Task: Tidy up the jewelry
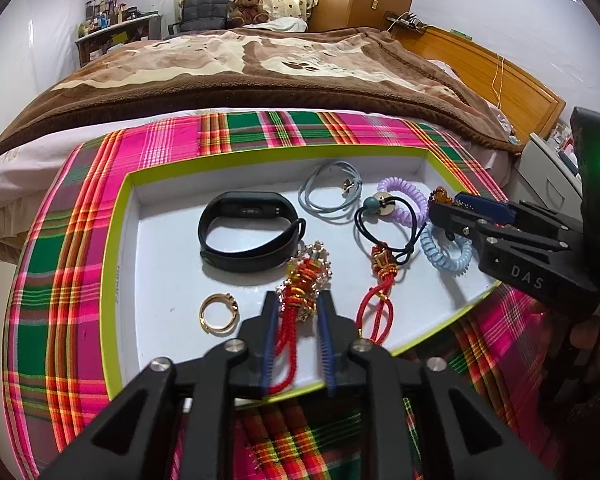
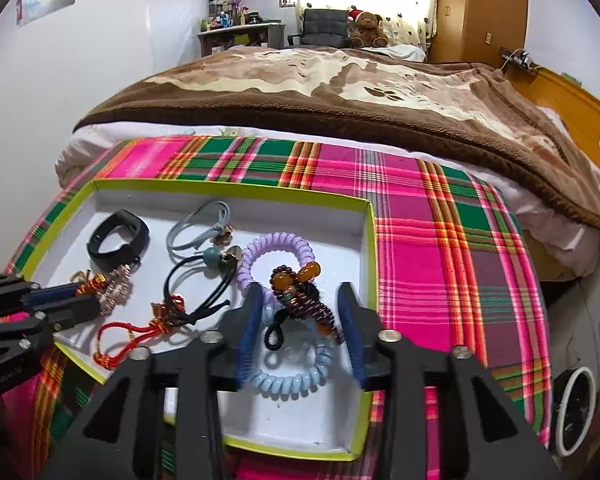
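Note:
A shallow white tray with a lime rim (image 1: 116,240) (image 2: 374,240) lies on a plaid cloth. It holds a black wristband (image 1: 248,236) (image 2: 116,236), a gold ring (image 1: 219,312), a grey-blue hair tie (image 1: 328,192) (image 2: 198,224), a black hair tie (image 1: 384,220) (image 2: 196,280), a purple coil tie (image 1: 408,196) (image 2: 276,248), a blue coil tie (image 1: 446,252) (image 2: 292,380) and a red knotted cord (image 1: 374,308) (image 2: 132,332). My left gripper (image 1: 298,308) (image 2: 80,296) is open around a red beaded charm (image 1: 304,280) (image 2: 108,284). My right gripper (image 2: 300,300) (image 1: 446,206) is open around a brown beaded charm (image 2: 304,296) (image 1: 442,194).
The plaid cloth (image 1: 60,264) (image 2: 440,240) covers the foot of a bed with a brown blanket (image 1: 260,64) (image 2: 340,80). A white cabinet (image 2: 580,320) and a roll of tape (image 2: 576,408) stand at the right. A wooden headboard (image 1: 492,72) is at the far right.

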`<state>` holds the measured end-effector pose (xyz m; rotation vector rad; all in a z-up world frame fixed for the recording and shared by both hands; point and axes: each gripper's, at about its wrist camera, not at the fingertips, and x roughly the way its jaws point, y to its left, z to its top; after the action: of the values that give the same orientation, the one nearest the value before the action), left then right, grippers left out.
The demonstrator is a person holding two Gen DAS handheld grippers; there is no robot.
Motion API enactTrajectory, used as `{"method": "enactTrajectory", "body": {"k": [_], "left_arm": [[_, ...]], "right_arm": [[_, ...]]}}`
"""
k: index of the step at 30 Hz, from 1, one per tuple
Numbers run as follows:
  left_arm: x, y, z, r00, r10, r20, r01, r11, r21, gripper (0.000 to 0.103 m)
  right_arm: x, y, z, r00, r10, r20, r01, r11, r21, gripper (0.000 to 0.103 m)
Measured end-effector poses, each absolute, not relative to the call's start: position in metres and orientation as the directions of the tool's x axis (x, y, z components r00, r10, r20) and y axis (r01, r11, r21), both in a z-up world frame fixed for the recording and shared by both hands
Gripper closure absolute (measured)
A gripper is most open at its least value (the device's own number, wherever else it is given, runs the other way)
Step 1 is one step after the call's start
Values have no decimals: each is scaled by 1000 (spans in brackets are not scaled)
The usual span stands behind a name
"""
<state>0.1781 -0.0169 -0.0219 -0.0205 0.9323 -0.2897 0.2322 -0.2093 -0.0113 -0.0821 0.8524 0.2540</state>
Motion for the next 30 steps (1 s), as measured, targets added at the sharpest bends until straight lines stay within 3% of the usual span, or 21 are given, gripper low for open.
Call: {"method": "enactTrajectory", "body": {"k": [4, 9, 12, 30], "left_arm": [[179, -16, -22, 560, -262, -786, 233, 960, -154, 68], [176, -17, -20, 560, -263, -786, 233, 960, -155, 66], [174, -17, -16, 570, -256, -781, 224, 963, -152, 55], [126, -11, 22, 708, -115, -697, 91, 993, -72, 47]], "right_arm": [[231, -212, -8, 644, 199, -739, -251, 967, 41, 61], [228, -209, -6, 647, 198, -736, -253, 967, 37, 59], [225, -209, -3, 652, 208, -729, -251, 967, 52, 55], [164, -205, 32, 742, 214, -635, -225, 972, 64, 54]]}}
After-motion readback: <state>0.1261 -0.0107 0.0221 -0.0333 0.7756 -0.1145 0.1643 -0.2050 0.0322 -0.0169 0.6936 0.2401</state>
